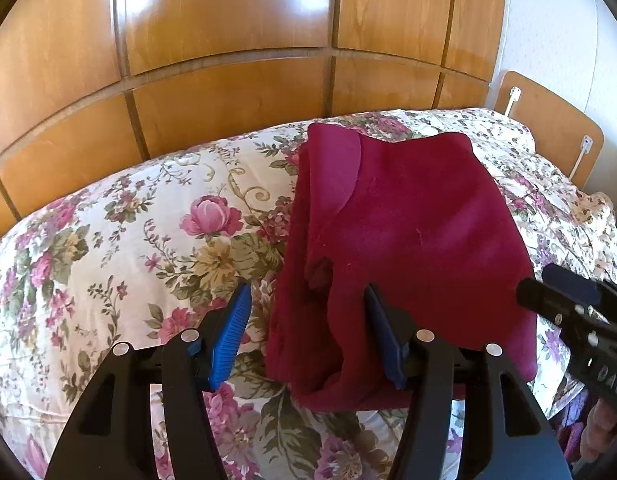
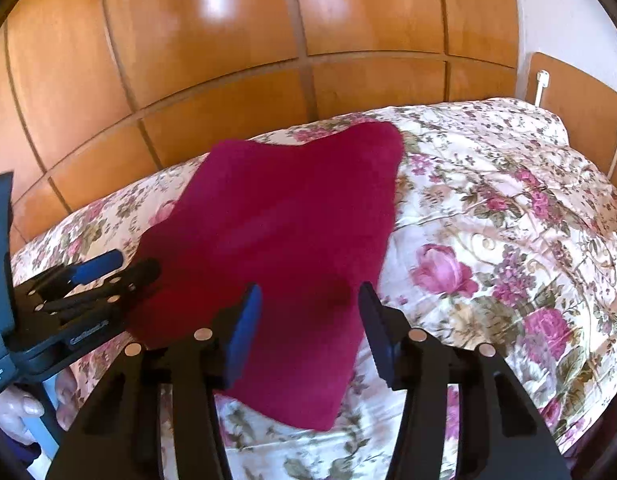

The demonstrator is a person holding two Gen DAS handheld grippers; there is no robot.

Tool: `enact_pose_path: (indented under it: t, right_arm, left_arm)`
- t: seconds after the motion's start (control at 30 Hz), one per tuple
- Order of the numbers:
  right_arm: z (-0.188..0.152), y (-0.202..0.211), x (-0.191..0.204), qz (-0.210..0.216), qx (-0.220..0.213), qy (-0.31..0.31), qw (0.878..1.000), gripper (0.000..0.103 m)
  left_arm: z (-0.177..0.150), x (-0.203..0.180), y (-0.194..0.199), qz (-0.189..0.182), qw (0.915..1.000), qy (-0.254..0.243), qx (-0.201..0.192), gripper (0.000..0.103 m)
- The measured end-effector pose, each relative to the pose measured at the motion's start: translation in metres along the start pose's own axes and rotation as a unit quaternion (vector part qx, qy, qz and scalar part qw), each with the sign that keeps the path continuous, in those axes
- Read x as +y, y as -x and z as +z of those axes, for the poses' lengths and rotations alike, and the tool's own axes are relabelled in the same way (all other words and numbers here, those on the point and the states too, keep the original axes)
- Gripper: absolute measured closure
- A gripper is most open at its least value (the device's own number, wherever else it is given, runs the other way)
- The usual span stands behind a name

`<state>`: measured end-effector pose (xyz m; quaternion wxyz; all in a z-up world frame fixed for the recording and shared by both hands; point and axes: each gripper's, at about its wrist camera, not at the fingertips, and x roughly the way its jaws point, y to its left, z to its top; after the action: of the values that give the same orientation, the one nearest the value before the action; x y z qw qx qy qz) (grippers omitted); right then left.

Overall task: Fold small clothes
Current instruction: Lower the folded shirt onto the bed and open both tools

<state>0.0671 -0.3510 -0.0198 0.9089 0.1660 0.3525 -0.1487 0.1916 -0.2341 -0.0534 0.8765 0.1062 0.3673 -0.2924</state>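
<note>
Left gripper [image 1: 306, 332]: fingers spread wide, poised over the near left edge of the garment, gripping nothing. Right gripper [image 2: 310, 332]: fingers likewise spread, above the near end, nothing held. Red garment [image 1: 408, 240]: folded, lying on the floral bedspread [image 1: 128, 240]. Wooden wardrobe [image 1: 228, 40] behind the bed.

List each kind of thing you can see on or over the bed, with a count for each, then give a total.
Dark red garment: 1
Floral bedspread: 1
Hand-held grippers, left hand-held gripper and right hand-held gripper: 2
Total: 4
</note>
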Motion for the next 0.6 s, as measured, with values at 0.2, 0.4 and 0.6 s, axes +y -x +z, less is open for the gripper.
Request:
enact_pose_path:
  t: [0.2,0.4,0.6]
  right_arm:
    - [-0.01,-0.024,0.01,-0.019,0.022,0.014,0.999,0.052]
    - [-0.015,-0.04,0.01,-0.036,0.03,0.009,0.999,0.05]
    - [-0.009,-0.026,0.014,-0.066,0.029,-0.011,0.997,0.028]
  left_arm:
    - [-0.004,0.006,-0.016,0.0,0.9997,0.011,0.022,0.045]
    - [-0.006,0.013,-0.022,-0.008,0.9988,0.036,0.032,0.04]
    - [-0.011,0.022,0.004,0.005,0.9988,0.047,0.015,0.032]
